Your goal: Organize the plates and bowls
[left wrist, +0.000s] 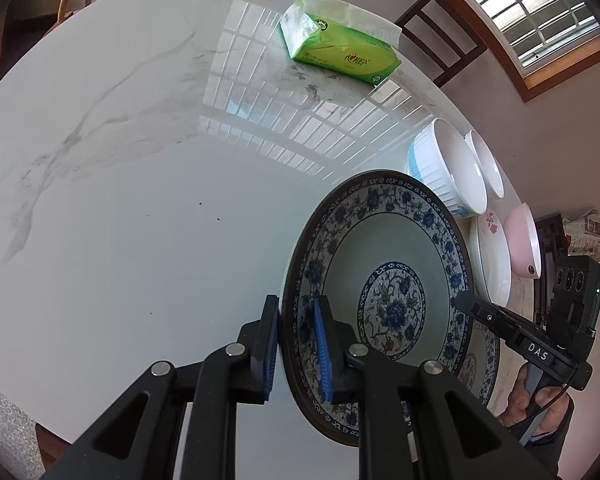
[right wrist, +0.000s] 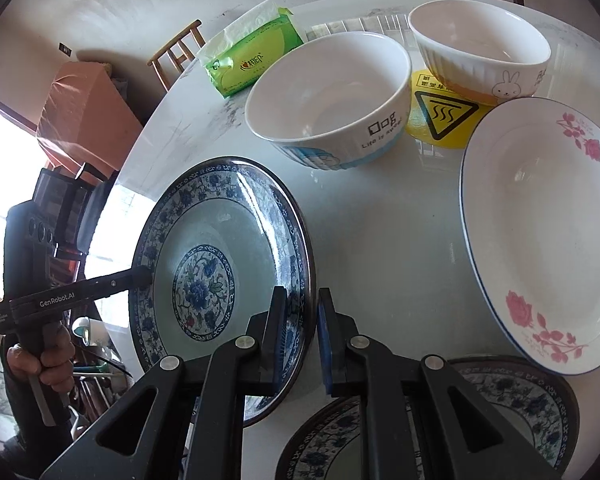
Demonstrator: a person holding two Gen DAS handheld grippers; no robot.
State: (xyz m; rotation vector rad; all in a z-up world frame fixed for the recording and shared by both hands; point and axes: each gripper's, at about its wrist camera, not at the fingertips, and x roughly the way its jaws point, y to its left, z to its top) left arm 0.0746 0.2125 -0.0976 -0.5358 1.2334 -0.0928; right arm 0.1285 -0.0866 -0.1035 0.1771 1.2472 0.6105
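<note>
Both grippers' jaws clamp opposite rims of the round, glossy blue-patterned plate.

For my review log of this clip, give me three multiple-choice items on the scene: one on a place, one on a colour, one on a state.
1. Where does the tissue pack lie?
A. On the table's far side, beyond the bowls
B. Inside a bowl
C. On the rose plate

2. What colour are the flowers on the white plate?
A. Pink
B. Yellow
C. Black

3. How is the blue-patterned plate held?
A. Lying flat, untouched
B. Gripped at opposite rims by the left gripper and the right gripper
C. Stacked inside a bowl

Answers: 1 A, it sits behind the Dog bowl. 2 A, pink roses show on the rim. 3 B, each gripper's pads clamp the rim.
</note>
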